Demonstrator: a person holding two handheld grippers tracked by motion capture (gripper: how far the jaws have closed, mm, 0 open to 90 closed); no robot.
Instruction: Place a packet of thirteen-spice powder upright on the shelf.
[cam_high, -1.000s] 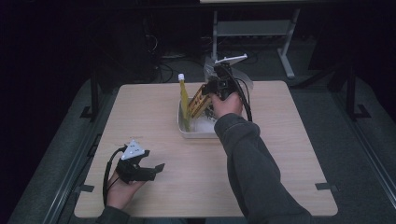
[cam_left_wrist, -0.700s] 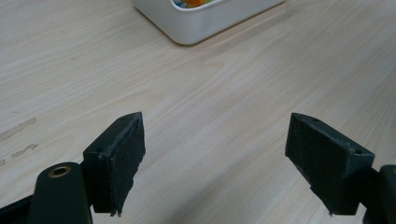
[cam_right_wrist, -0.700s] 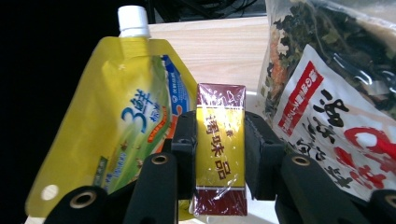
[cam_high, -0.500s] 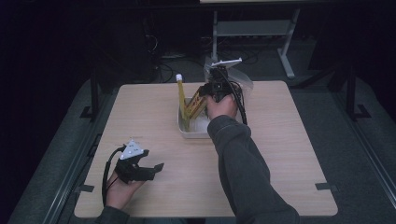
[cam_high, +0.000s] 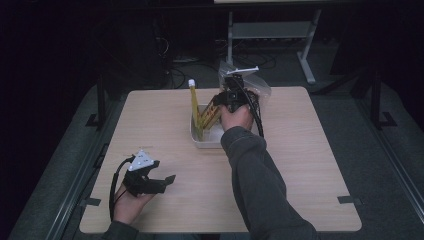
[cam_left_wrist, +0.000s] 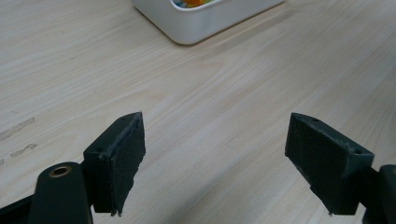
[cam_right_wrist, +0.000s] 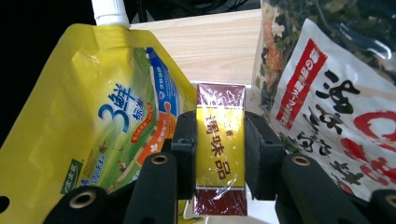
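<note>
A: Containers?

B: White bin (cam_high: 207, 137) mid-table, w/ yellow spout pouch (cam_high: 194, 107) standing upright in it, white cap on top. A clear bag of dried veg (cam_right_wrist: 327, 84) w/ red-white label sits just right of the box in right gripper view. Whether it rests in the bin or behind it, can't tell from high view, too dark.

A: Task item?

B: Small yellow/maroon seasoning box (cam_right_wrist: 220, 154), over the bin, between pouch & bag. Long axis runs along the jaws, pointing away from the cam; in high view it (cam_high: 212, 115) tilts down-left toward the bin.

A: Right gripper (cam_right_wrist: 219, 156)?

B: Jaws pinching the box on both long sides, pads pressed flat on it.

A: Left gripper (cam_left_wrist: 212, 154)?

B: Near front-left table (cam_high: 300, 165) corner, jaws spread wide, nothing btw them, bare wood under. Bin corner at top of its view.
</note>
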